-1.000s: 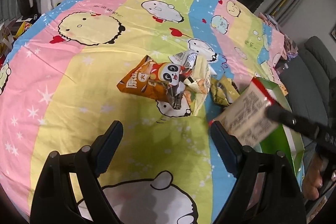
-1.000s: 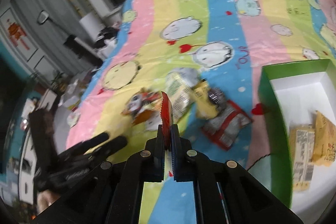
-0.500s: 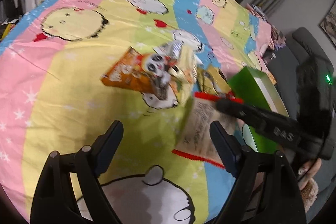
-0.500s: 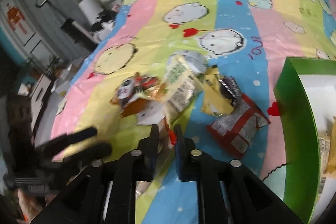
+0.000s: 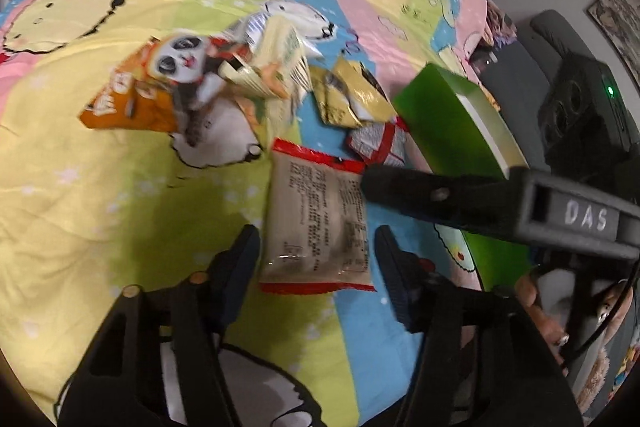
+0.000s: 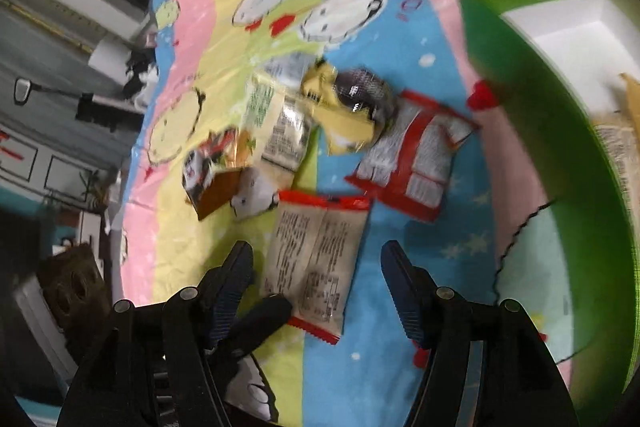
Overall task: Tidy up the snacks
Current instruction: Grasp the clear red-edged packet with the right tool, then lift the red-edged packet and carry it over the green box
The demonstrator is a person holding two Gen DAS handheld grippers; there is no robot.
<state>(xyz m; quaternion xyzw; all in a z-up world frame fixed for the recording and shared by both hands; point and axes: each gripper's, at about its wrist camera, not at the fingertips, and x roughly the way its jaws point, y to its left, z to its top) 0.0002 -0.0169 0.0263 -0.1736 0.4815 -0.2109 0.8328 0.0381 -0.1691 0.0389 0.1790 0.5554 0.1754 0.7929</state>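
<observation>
- Right claw (image 6: 316,267) spread wide, released; red-edged snack packet (image 6: 316,263) lies flat on bedspread (image 6: 400,347) between its fingers.
- Left claw (image 5: 316,255) open too, packet between.
- Green box (image 6: 540,115) right of packet.

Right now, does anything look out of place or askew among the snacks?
Yes. A red-edged snack packet lies back side up on the bedspread between the open right gripper jaws, outside the green box. The other packets sit in a jumbled, overlapping pile.
</observation>
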